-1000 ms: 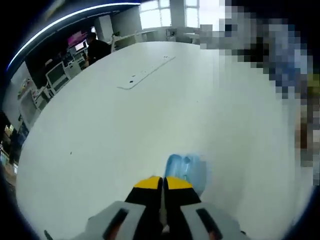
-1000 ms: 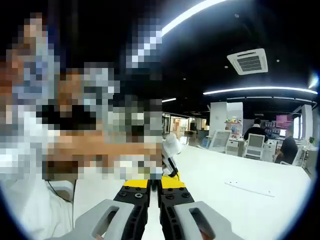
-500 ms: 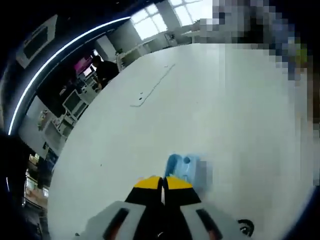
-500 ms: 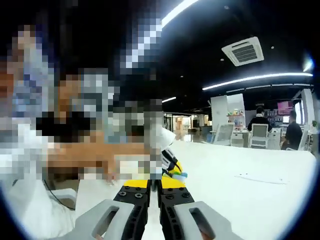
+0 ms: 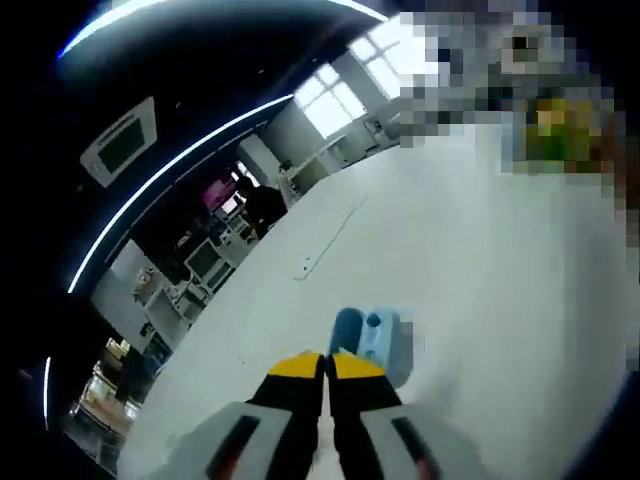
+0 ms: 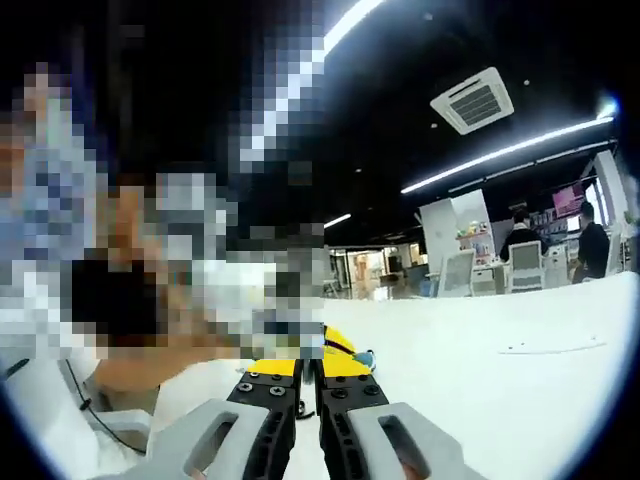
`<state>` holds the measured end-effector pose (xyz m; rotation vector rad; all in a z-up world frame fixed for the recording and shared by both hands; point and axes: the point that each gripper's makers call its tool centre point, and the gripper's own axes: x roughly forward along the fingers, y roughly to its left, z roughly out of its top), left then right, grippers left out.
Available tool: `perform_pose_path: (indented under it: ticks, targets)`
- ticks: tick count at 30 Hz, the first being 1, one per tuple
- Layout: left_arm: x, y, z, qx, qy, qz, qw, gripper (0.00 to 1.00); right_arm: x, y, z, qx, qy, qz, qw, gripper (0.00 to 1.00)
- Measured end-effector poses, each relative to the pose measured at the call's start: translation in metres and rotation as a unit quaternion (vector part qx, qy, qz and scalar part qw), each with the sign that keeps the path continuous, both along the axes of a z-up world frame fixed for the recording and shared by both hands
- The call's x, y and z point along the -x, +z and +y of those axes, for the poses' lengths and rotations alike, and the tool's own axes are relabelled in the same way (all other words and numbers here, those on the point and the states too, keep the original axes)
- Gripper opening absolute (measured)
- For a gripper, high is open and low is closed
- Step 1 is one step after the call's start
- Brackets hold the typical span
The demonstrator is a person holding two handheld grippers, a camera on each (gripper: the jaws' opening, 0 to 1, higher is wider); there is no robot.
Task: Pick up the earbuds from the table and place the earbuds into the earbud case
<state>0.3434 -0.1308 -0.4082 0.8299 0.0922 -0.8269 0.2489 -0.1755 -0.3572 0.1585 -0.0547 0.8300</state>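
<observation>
My left gripper (image 5: pixel 325 362) is shut, and the light blue earbud case (image 5: pixel 372 340) sticks out just beyond and to the right of its yellow tips, held above the white table (image 5: pixel 480 260). In the right gripper view my right gripper (image 6: pixel 310 368) is also shut, with nothing visible between its jaws. Right behind its tips sits the yellow-and-black tip of the left gripper (image 6: pixel 338 345), with a sliver of the blue case (image 6: pixel 366 357) beside it. No earbud can be made out.
A thin white strip (image 5: pixel 335 238) lies far out on the table and appears again as the strip (image 6: pixel 550 348) in the right gripper view. People sit at desks with monitors beyond the table's far edge (image 5: pixel 262 203) (image 6: pixel 590 235). A person's body stands close at the left.
Both cameras have tilted, so more ceiling shows. The case has stayed fixed at the left jaws. In the right gripper view the left gripper's tip has sunk closer to my right jaws.
</observation>
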Motion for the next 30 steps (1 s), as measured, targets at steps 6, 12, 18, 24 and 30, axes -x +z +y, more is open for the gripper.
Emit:
perform_pose_path:
  ticks: [6, 12, 18, 24, 30]
  targets:
    - [0.030, 0.002, 0.000, 0.001, -0.014, -0.027, 0.9995, 0.04, 0.000, -0.021, 0.015, 0.039, 0.017, 0.012, 0.9990, 0.05]
    - [0.037, -0.021, 0.021, -0.078, -0.009, 0.021, 0.9967, 0.04, 0.025, -0.072, 0.030, 0.106, 0.114, 0.104, 0.9824, 0.05]
    - [0.036, -0.035, 0.027, -0.083, -0.013, 0.073, 0.9938, 0.04, 0.033, -0.123, 0.019, 0.205, 0.125, 0.164, 0.9568, 0.05]
    - [0.035, -0.039, 0.032, -0.106, -0.016, 0.076, 0.9913, 0.04, 0.045, -0.155, 0.007, 0.302, 0.129, 0.204, 0.9223, 0.05]
    - [0.037, -0.029, 0.033, -0.103, -0.026, 0.072, 0.9918, 0.04, 0.050, -0.161, 0.012, 0.305, 0.143, 0.211, 0.9176, 0.05]
